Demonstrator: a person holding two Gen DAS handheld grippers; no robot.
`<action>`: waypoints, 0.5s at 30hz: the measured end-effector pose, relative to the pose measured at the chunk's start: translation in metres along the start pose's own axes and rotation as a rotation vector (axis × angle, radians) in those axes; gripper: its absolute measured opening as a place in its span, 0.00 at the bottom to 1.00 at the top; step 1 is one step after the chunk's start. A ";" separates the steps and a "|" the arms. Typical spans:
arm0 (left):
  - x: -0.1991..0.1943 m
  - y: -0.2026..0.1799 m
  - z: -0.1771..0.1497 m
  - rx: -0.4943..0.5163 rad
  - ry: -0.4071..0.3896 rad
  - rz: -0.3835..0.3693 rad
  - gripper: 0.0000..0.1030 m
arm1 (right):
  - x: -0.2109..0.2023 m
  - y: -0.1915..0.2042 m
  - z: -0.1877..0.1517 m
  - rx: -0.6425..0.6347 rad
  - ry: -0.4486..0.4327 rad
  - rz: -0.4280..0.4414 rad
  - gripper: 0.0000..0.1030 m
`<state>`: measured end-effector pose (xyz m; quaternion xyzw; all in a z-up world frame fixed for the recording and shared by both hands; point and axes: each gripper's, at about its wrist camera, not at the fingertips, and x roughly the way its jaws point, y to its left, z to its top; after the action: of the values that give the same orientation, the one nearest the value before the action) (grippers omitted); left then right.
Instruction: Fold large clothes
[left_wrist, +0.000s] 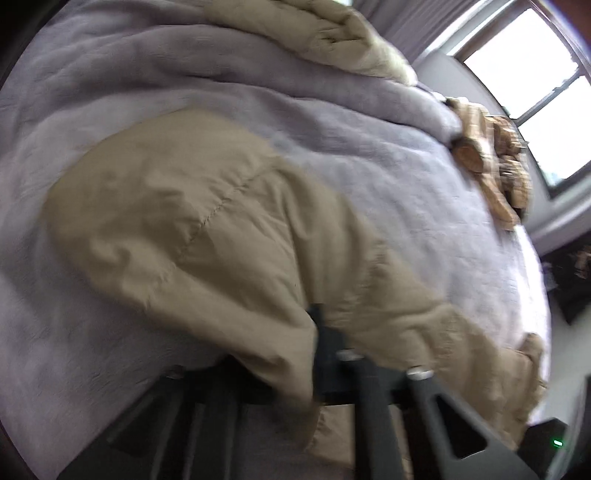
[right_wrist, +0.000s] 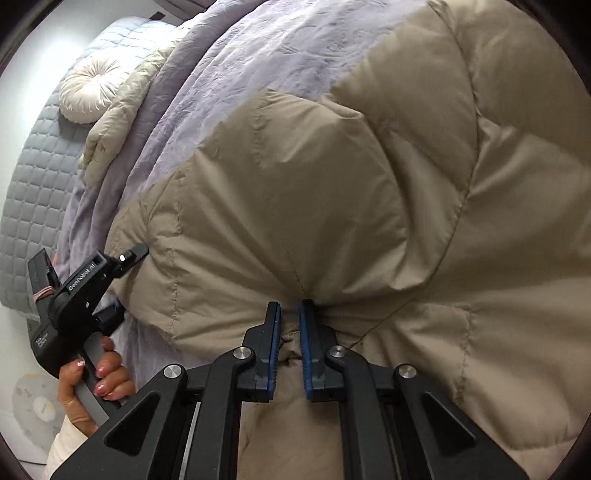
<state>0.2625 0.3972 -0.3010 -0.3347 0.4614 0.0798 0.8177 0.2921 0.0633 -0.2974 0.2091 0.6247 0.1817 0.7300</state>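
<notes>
Two grippers hold a big tan puffy coat (right_wrist: 332, 206) that lies spread on a bed with a purple blanket (right_wrist: 236, 62). The right gripper (right_wrist: 289, 314) has its blue-padded fingers (right_wrist: 274, 332) narrow, pinching a bunch of the coat at its near edge. The left gripper (right_wrist: 122, 284), held in a hand (right_wrist: 99, 376) at the left, bites the coat's left edge, and in its own blurry view the coat (left_wrist: 207, 229) drapes over its fingers (left_wrist: 321, 332), so I cannot tell how close they are.
</notes>
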 end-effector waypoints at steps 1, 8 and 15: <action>-0.007 -0.002 0.002 0.018 -0.012 -0.022 0.08 | 0.000 -0.001 0.000 -0.004 -0.001 0.004 0.09; -0.072 -0.071 0.007 0.219 -0.123 -0.173 0.08 | -0.002 0.001 -0.002 -0.021 -0.017 0.008 0.08; -0.105 -0.197 -0.032 0.522 -0.169 -0.331 0.07 | -0.025 -0.004 -0.005 0.037 -0.031 0.048 0.09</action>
<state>0.2671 0.2458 -0.1338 -0.1763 0.3361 -0.1478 0.9133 0.2834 0.0468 -0.2791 0.2401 0.6115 0.1842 0.7311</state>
